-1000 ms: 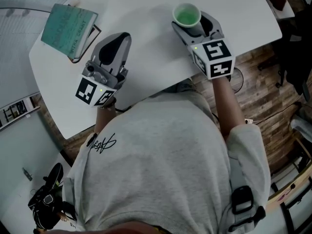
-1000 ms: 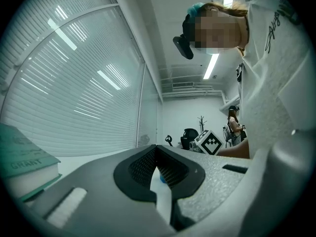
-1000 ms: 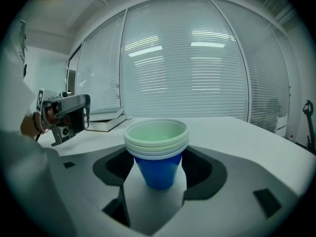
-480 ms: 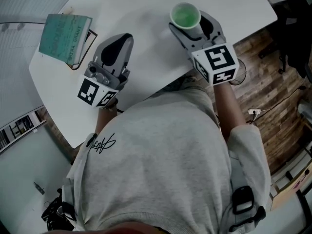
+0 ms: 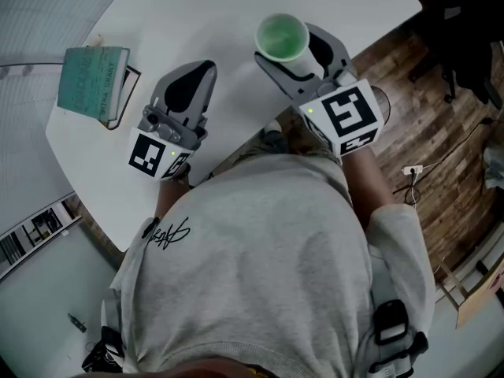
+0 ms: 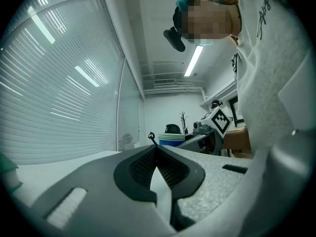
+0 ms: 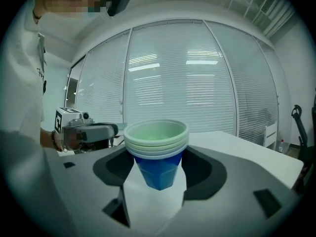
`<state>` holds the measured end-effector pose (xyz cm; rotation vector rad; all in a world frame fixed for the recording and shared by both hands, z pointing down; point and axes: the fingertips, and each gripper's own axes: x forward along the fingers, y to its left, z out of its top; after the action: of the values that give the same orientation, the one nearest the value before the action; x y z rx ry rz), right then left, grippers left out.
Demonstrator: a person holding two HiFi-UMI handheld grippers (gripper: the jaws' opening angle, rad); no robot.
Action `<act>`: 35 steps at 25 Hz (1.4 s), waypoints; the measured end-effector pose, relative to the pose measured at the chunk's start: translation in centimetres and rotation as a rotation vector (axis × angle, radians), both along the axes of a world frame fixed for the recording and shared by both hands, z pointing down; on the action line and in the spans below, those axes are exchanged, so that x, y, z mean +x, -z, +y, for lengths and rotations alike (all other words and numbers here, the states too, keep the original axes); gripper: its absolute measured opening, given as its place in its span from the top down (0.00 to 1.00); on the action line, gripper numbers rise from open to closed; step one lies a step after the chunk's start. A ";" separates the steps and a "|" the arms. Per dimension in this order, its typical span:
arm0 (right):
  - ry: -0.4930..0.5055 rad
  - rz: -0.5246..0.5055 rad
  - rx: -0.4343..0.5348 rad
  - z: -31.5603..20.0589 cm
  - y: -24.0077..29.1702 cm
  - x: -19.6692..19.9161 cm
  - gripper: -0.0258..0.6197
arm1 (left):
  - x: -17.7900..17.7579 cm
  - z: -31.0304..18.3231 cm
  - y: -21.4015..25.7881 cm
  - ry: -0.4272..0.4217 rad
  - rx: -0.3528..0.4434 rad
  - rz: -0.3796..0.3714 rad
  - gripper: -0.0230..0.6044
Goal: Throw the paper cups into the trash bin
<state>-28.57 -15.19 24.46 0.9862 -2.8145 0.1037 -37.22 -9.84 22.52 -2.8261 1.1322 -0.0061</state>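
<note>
Right gripper view showed the stack of paper cups (image 7: 157, 149) clamped at its blue base between your right gripper's (image 7: 155, 181) jaws, upright above the white table (image 5: 205, 14), probably so it travels steadily. Your left gripper (image 6: 157, 157) idled alongside, jaws together, empty. No trash bin was visible

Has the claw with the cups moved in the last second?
Yes. The right claw with the cups drew back toward the person, partly past the table edge.
</note>
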 end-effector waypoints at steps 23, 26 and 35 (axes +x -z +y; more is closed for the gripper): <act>-0.158 -0.031 -0.015 3.6 1.3 16.9 0.49 | 15.8 0.0 1.5 -0.162 0.035 0.011 0.96; -0.191 -0.033 -0.024 4.1 1.4 19.2 0.49 | 17.9 0.0 1.6 -0.189 0.036 0.011 0.96; -0.288 -0.035 0.007 5.4 2.2 25.0 0.49 | 23.5 0.5 1.6 -0.283 0.044 0.006 0.96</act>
<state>-3.52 -9.77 22.30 1.3977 -2.6859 0.1462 -13.69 -9.37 20.95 -2.9202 0.7144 0.0468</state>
